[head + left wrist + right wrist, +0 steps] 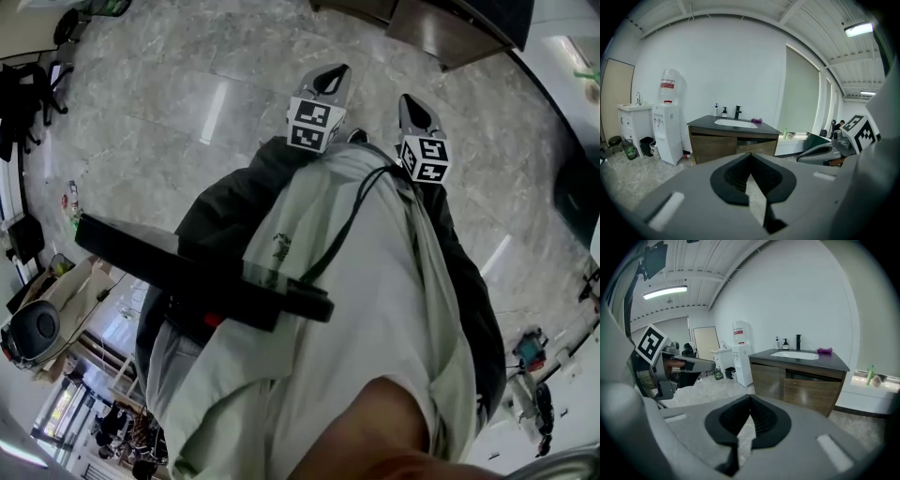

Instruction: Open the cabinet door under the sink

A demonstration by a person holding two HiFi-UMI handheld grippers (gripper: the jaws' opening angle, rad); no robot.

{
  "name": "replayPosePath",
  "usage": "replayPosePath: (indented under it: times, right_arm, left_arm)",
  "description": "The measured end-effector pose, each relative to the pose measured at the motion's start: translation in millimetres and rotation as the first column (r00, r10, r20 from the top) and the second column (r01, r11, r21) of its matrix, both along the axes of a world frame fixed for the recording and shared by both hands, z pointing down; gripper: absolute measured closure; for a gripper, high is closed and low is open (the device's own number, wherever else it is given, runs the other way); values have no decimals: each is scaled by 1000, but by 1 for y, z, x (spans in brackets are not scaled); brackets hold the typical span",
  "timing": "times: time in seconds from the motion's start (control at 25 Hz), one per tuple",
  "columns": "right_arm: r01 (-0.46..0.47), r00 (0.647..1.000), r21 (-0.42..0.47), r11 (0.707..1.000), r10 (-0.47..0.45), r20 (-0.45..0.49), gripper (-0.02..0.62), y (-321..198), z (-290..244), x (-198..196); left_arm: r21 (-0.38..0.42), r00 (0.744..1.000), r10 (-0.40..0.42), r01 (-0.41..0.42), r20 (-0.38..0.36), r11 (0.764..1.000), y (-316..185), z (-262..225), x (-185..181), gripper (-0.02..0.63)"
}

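Across the floor (715,386), well apart from the left gripper (751,155) and right gripper (750,398), the cabinet (801,386) stands under the sink (794,355), its door (813,395) far beyond the fingers (769,422). Both pairs of fingers are clenched together, holding nothing.

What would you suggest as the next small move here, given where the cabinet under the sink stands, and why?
Probably a step forward toward the sink cabinet, with both tongs held out ahead. The left tongs and right tongs are shut and empty, and the cabinet's doors stand well beyond their tips, so nothing can be gripped or pulled from here.
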State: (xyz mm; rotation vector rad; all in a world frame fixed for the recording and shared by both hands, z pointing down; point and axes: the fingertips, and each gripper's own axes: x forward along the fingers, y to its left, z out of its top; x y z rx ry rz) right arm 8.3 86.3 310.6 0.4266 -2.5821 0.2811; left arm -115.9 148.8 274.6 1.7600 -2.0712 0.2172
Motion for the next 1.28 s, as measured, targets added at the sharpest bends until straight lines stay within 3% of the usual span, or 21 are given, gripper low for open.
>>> replayPosePath:
  times: [0.6, 0.8, 0.92, 1.12, 1.28]
  right_arm:
    - [33, 999, 16, 999, -33, 2, 594, -6, -1, 0]
    - [-93, 982, 171, 981, 62, 178, 595, -30, -49, 17]
    - [-124, 970, 221, 967, 71, 234, 594, -35, -65, 26]
    - [-81, 968, 216, 973, 25, 249, 594, -31, -65, 29]
    - [-27, 970, 153, 988, -11, 244, 595, -28, -55, 29]
  left_arm:
    - [-2, 999, -48, 48, 11, 999, 1, -1, 1, 600]
    - [71, 996, -87, 85, 29, 994, 0, -20, 3, 600]
    - [102, 993, -103, 97, 51, 990, 1, -29, 6, 600]
    - [162, 991, -124, 113, 60, 980, 0, -46, 15, 600]
    - [156, 988, -144, 135, 51, 979, -3, -45, 24, 600]
